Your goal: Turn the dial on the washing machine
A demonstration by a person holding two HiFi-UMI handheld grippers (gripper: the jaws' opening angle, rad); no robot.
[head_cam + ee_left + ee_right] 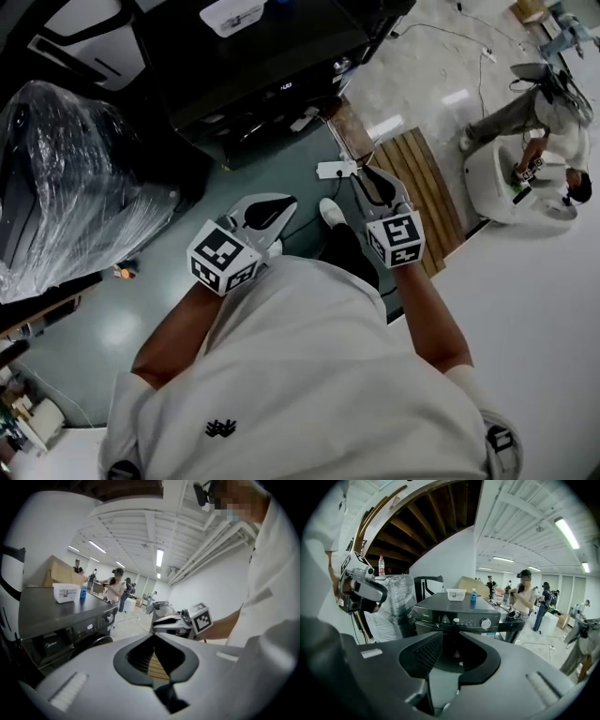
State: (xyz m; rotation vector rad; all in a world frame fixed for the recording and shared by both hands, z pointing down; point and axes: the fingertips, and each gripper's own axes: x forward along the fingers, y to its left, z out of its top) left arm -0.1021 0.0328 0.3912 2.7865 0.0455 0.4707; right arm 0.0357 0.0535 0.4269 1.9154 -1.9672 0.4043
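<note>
In the head view, a bundle wrapped in clear film (75, 178) stands just left of the washer (253, 56). The washer is a black front-loader with a white box (456, 594) and a blue bottle (473, 595) on its lid. The dial (486, 623) sits on the washer's front panel, toward the panel's right end and just right of the lit display (456, 620). The left gripper (286, 204) is held out in front of the washer, well apart from it, and angled across its front rather than at it. Its jaws are closed tip to tip with nothing between them. A white power strip (336, 169) lies on the floor before the washer's right front corner. The right gripper (373, 178) is also well off the washer, out from that same corner, and looks straight at the front panel. Its jaws stand a little apart and empty, and the dial shows above and right of the gap, untouched. Wooden slats (427, 192) lie on the floor right of the washer, beside the right gripper. Farther right of the washer, a person (553, 112) bends over a white tub (497, 183).
</note>
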